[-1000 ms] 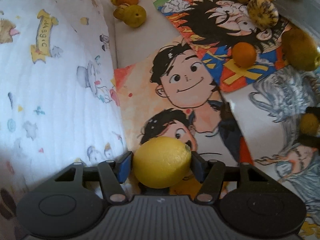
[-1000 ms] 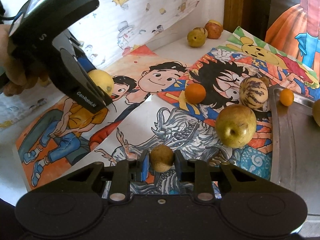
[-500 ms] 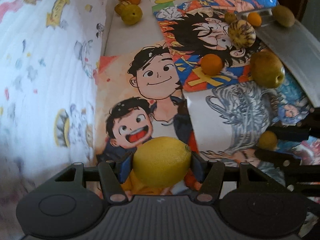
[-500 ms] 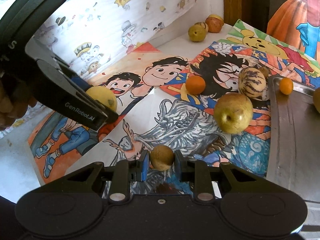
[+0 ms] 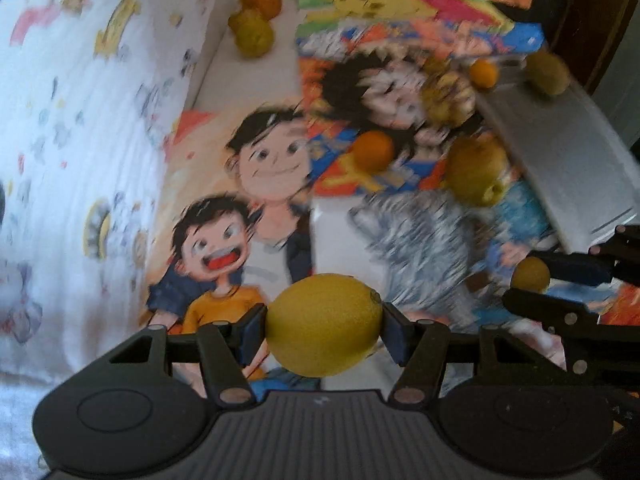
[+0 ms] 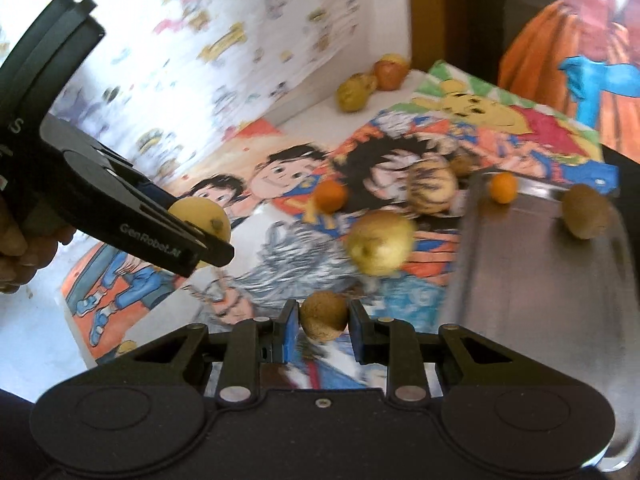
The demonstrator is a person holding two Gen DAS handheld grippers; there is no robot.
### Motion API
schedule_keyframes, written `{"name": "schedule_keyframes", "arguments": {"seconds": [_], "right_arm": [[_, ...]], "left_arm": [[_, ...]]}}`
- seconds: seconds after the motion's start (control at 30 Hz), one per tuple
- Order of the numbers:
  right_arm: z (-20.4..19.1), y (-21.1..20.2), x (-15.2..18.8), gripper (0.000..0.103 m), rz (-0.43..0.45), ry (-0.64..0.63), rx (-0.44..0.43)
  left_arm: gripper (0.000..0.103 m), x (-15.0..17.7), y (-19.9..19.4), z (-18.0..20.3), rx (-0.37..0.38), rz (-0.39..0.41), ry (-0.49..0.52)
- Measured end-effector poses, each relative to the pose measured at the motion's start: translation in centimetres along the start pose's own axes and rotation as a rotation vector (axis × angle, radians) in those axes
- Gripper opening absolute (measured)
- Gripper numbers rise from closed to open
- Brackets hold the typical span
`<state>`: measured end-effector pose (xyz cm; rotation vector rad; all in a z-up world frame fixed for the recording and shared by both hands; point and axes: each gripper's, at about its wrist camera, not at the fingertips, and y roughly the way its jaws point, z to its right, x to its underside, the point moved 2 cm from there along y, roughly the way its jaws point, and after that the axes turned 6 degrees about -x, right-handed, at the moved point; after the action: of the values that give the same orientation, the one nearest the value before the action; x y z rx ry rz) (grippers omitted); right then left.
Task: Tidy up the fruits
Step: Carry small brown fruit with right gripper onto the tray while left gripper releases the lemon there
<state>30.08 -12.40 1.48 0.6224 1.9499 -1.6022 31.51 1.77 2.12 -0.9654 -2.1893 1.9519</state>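
My left gripper (image 5: 323,326) is shut on a yellow lemon (image 5: 324,324), held above the cartoon posters; the right wrist view shows the same lemon (image 6: 200,218) at the left. My right gripper (image 6: 323,322) is shut on a small brown round fruit (image 6: 323,315), which the left wrist view shows at its right edge (image 5: 531,275). A metal tray (image 6: 532,280) on the right holds a small orange fruit (image 6: 503,187) and a brown kiwi-like fruit (image 6: 585,216). On the posters lie a yellow-green apple (image 6: 380,242), an orange (image 6: 330,196) and a striped melon-like fruit (image 6: 432,190).
Three more fruits (image 6: 370,82) sit in the far corner by the white patterned cloth (image 5: 72,140). Colourful cartoon posters (image 5: 260,184) cover the table. A hand (image 6: 16,248) grips the left tool at the left edge. A dark wooden post (image 6: 460,12) stands behind.
Both grippers have risen and moved with their fruits still held. The left one has rolled, so the posters now look straighter. The right one has come nearer the tray.
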Motion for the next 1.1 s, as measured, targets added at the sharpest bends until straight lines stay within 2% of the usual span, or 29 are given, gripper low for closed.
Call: {"name": "schedule_keyframes", "arguments": {"seconds": [0.17, 0.47, 0.67, 0.87, 1.1], "right_arm": [[3.6, -2.2, -0.2, 0.028, 0.018, 0.039, 0.071], [10.4, -4.3, 0.1, 0.028, 0.014, 0.065, 0.158], [15.1, -4.3, -0.3, 0.028, 0.003, 0.034, 0.189], [19.8, -3.0, -1.2, 0.028, -0.009, 0.005, 0.194], [22.0, -1.2, -1.9, 0.028, -0.026, -0.102, 0.184]], "left_arm": [[0.065, -2.4, -1.7, 2.8, 0.056, 0.082, 0.018], [0.065, -7.7, -2.5, 9.3, 0.138, 0.147, 0.032], [0.065, -11.2, -0.8, 13.6, 0.161, 0.152, 0.064], [0.065, -14.0, 1.6, 16.7, 0.151, 0.133, 0.063], [0.065, -16.0, 4.3, 18.5, 0.120, 0.097, 0.057]]}}
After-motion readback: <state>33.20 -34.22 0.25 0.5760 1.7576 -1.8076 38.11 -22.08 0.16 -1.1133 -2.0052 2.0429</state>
